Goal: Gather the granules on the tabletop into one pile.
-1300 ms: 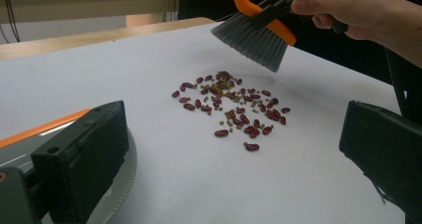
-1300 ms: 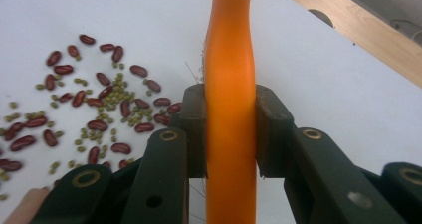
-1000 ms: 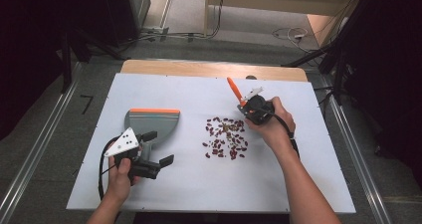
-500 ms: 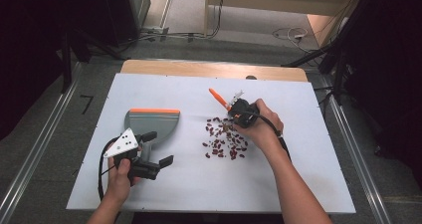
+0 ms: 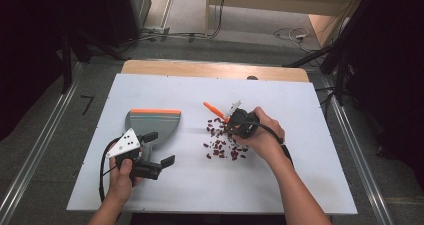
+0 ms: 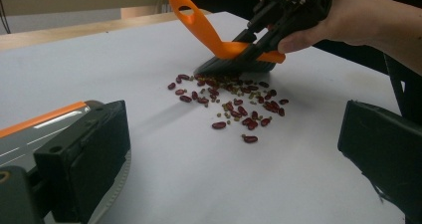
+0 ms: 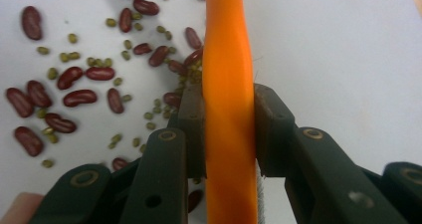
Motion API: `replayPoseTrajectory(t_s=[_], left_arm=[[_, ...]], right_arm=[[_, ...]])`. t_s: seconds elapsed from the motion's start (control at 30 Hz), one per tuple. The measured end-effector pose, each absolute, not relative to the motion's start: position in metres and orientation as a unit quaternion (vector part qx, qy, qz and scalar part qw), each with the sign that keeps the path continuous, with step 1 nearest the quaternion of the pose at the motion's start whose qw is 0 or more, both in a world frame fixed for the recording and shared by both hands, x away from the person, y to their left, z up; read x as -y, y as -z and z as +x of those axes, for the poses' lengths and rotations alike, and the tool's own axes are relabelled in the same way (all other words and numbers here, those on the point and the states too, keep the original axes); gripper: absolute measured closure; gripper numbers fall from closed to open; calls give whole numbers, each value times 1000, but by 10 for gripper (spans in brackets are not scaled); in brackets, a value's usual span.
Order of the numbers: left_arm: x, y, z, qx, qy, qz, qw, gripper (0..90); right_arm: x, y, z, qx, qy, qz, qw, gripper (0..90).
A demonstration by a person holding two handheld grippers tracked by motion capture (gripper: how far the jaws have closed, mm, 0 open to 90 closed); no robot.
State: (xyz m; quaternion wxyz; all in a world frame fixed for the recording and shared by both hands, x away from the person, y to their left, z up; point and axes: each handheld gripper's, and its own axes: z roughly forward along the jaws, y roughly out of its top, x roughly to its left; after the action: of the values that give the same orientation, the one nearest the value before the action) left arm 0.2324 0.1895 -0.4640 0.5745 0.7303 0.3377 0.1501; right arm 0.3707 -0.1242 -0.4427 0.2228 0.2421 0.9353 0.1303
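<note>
A pile of red kidney beans and small green beans (image 5: 225, 142) (image 6: 234, 102) (image 7: 74, 79) lies on the white table (image 5: 300, 185). My right gripper (image 5: 239, 122) (image 6: 278, 15) (image 7: 230, 114) is shut on the orange handle of a small brush (image 5: 214, 108) (image 6: 209, 30) (image 7: 224, 45). The brush's dark bristles (image 6: 234, 64) rest at the far edge of the pile. A grey dustpan (image 5: 152, 122) (image 6: 45, 129) with an orange lip lies left of the beans. Just in front of it my left gripper (image 5: 161, 147) (image 6: 234, 154) stands wide open with nothing between its jaws, facing the beans.
The table's wooden far edge (image 5: 215, 69) runs along the back. Metal rails (image 5: 35, 155) flank the table on both sides. Cables (image 5: 290, 34) lie on the floor beyond. A black cable (image 5: 102, 172) loops from the left gripper near the front edge.
My right gripper has carried the brush left and down, from right of the pile onto its far edge. The left gripper and dustpan have stayed put.
</note>
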Motion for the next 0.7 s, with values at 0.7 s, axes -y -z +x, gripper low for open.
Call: replayPoseTrajectory(t_s=[0.7], left_arm=[[-192, 463, 233, -348, -149, 721, 580, 5]], right_arm=[[135, 420, 366, -933, -173, 217, 231, 693]])
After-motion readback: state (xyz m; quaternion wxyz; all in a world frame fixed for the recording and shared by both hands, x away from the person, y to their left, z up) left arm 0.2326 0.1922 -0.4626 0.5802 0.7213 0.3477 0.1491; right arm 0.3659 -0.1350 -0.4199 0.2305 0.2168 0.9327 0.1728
